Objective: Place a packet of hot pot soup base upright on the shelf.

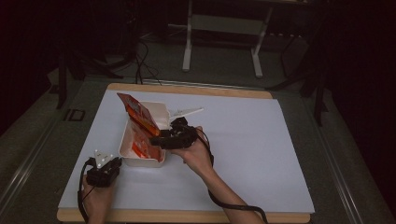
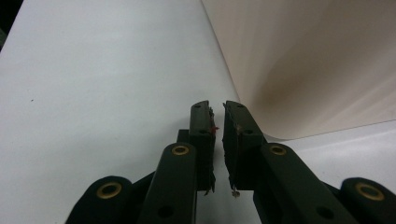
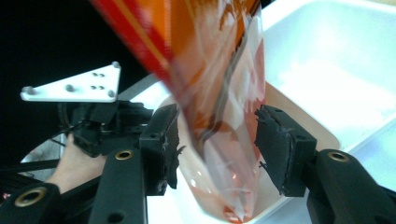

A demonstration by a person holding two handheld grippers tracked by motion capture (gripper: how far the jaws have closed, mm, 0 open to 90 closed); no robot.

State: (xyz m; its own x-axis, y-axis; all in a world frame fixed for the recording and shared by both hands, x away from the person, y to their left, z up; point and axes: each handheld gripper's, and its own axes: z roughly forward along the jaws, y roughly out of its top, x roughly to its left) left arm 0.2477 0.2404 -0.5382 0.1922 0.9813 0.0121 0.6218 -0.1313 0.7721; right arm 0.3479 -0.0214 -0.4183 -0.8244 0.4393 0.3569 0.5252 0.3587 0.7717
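A white bin [image 1: 159,112] stands left of centre on the white table cover. An orange snack packet [image 1: 138,114] stands tilted in it, above more orange packets [image 1: 138,145] on the bin's floor. My right gripper [image 1: 157,140] reaches over the bin's right rim. In the right gripper view it [image 3: 217,126] is open, with the blurred packet [image 3: 219,93] between the jaws and a gap on the right side. My left gripper [image 1: 113,163] rests on the table by the bin's near-left corner. Its jaws [image 2: 217,109] are shut on nothing, beside the bin wall [image 2: 317,70].
The white cover [image 1: 252,149] stretches wide to the right of the bin. A wooden table edge [image 1: 187,215] runs along the front. Beyond the table stand a metal frame's legs [image 1: 187,46] and floor cables [image 1: 144,65].
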